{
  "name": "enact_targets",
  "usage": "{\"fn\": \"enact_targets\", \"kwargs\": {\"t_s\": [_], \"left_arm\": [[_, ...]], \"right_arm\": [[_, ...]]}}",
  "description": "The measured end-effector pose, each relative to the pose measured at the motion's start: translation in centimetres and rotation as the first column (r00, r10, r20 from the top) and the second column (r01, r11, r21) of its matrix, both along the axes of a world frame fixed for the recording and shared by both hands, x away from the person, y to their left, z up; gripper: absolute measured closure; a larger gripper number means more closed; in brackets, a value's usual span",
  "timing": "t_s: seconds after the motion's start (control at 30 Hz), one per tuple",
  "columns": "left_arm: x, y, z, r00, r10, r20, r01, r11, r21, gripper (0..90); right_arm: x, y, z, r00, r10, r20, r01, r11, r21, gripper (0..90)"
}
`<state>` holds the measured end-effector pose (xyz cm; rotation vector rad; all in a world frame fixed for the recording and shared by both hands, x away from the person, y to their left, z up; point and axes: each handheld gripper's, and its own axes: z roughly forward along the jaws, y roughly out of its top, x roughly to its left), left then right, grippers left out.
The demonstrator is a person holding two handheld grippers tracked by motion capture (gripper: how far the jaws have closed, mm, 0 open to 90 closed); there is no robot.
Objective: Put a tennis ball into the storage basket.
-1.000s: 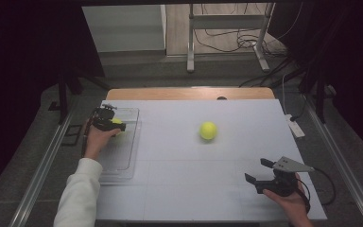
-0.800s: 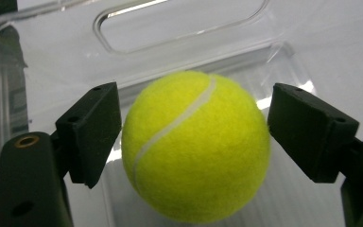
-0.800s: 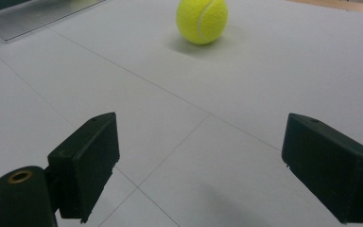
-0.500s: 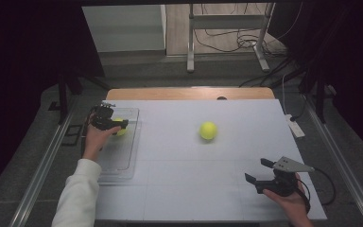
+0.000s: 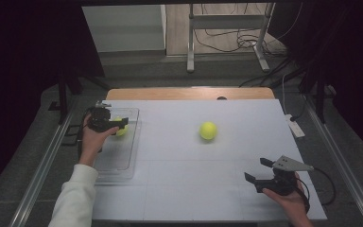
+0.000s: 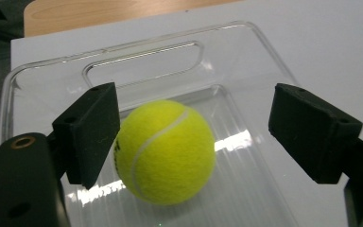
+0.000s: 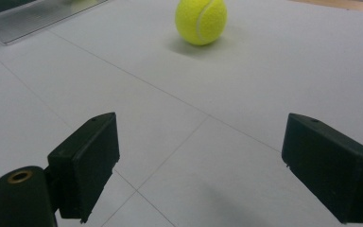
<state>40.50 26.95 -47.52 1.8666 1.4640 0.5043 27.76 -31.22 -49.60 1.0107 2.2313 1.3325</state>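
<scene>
Between my left gripper's [image 6: 194, 142] just-opened jaws, neither pad pressing, a tennis ball [image 6: 164, 151] rests in the clear tray [image 6: 142, 66]; a nudge could roll it, while beyond my right gripper's [image 7: 217, 165] wide, empty jaws another ball [image 7: 201, 21] waits on the table.

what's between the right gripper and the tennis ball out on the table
Nothing visible. In the right gripper view, bare white table runs from the open right gripper straight to the tennis ball. The clear tray with the other ball sits off at the left, beside the left gripper.
</scene>
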Motion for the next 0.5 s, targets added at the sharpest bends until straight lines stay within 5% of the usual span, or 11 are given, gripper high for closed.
{"fn": "enact_targets", "kwargs": {"t_s": [0.5], "left_arm": [[-2.8,-1.4,2.4,0.9934,-0.076,0.086,0.08,0.9954,-0.053,18.6]], "right_arm": [[0.1,-0.2,0.1,1.0,-0.008,0.0,0.008,1.0,0.012,12.6]]}}
